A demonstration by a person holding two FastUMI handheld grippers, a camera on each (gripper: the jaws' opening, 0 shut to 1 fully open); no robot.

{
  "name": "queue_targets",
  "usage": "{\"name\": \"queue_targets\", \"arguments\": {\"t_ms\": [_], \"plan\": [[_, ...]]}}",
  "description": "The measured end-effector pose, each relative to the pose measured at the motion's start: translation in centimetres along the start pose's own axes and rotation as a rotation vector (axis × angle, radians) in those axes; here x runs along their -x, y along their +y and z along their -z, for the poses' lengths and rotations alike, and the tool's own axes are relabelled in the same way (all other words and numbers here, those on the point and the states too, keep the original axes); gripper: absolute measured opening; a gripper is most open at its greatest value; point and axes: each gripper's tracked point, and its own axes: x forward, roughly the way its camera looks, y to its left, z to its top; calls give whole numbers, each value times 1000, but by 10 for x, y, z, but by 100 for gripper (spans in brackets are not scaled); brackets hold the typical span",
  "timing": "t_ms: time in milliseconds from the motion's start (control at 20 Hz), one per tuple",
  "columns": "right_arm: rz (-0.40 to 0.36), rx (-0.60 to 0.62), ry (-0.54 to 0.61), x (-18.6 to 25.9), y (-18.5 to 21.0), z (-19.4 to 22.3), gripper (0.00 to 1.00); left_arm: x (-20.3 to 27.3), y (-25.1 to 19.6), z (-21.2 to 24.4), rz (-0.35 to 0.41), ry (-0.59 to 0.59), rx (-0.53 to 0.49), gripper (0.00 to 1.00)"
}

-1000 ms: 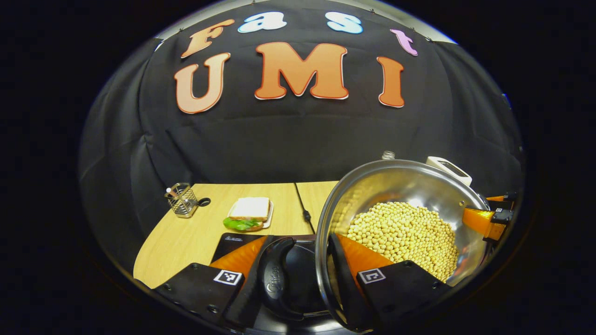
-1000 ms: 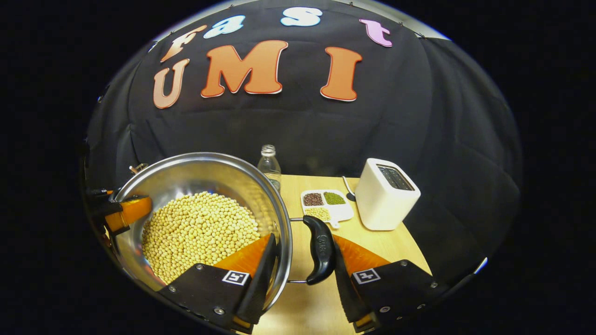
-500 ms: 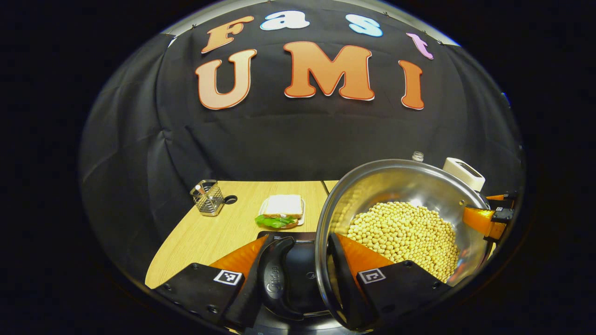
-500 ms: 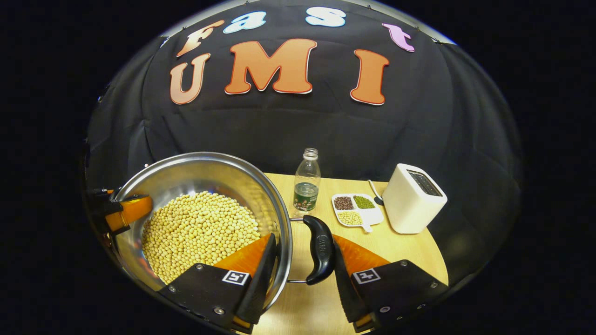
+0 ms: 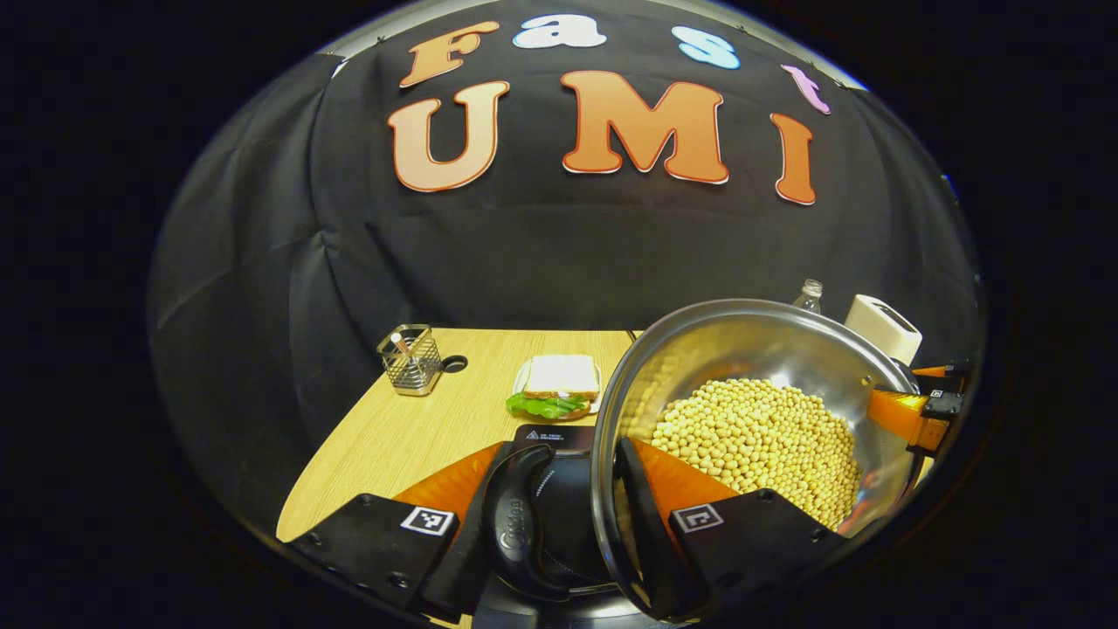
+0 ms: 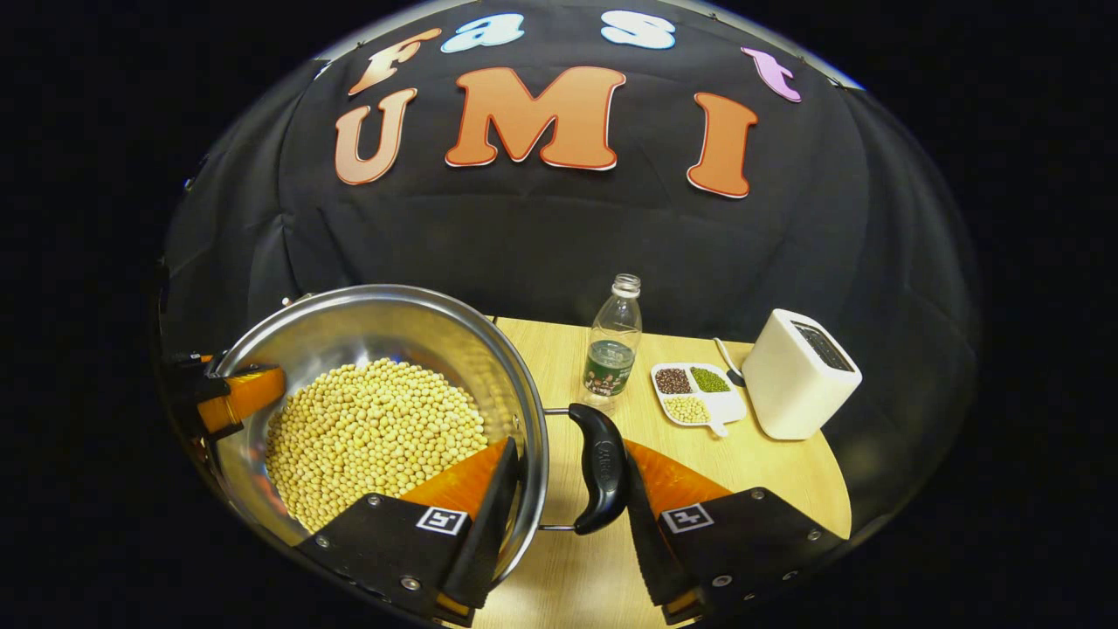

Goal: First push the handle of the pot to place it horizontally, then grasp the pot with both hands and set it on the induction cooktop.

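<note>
Pot [image 6: 376,411] of beans hangs level between both tongs, above the dark induction cooktop [image 5: 559,507]. Left tongs [image 5: 559,533] and right tongs [image 6: 559,515] each clamp an outer finger on a side handle and an inner one inside the rim, likely sharing weight. Sandwich [image 5: 559,389] waits on the counter [image 5: 410,428].

Each view looks forward from close behind its own hand-held gripper, low over the bench [image 5: 419,428]. Both face the booth wall and share the pot [image 5: 769,349] [image 6: 367,323], lower right in the left gripper view, lower left in the right
</note>
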Motion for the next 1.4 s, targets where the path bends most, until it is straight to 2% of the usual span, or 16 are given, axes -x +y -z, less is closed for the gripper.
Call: {"name": "queue_targets", "arguments": {"t_ms": [200, 250, 900, 1000, 1050, 1200, 1250, 1350, 1400], "plan": [[-13, 5, 30, -9, 12, 10, 67, -8, 10, 14, -11, 25, 8, 80], [-16, 10, 36, -12, 15, 13, 66, -9, 13, 18, -13, 31, 12, 76], [-46, 36, 97, -39, 60, 32, 66, -30, 51, 52, -39, 92, 33, 77], [-52, 43, 111, -43, 65, 36, 66, -34, 57, 59, -43, 105, 37, 73], [-54, 45, 118, -46, 68, 37, 67, -35, 59, 61, -44, 111, 39, 76], [-55, 58, 137, -51, 73, 40, 67, -40, 62, 65, -45, 129, 39, 73], [-54, 69, 149, -51, 75, 42, 66, -42, 62, 67, -45, 136, 39, 76], [-50, 74, 162, -52, 78, 41, 66, -45, 61, 72, -40, 154, 48, 76], [-50, 77, 169, -53, 77, 43, 66, -45, 61, 75, -38, 167, 50, 73]]}}
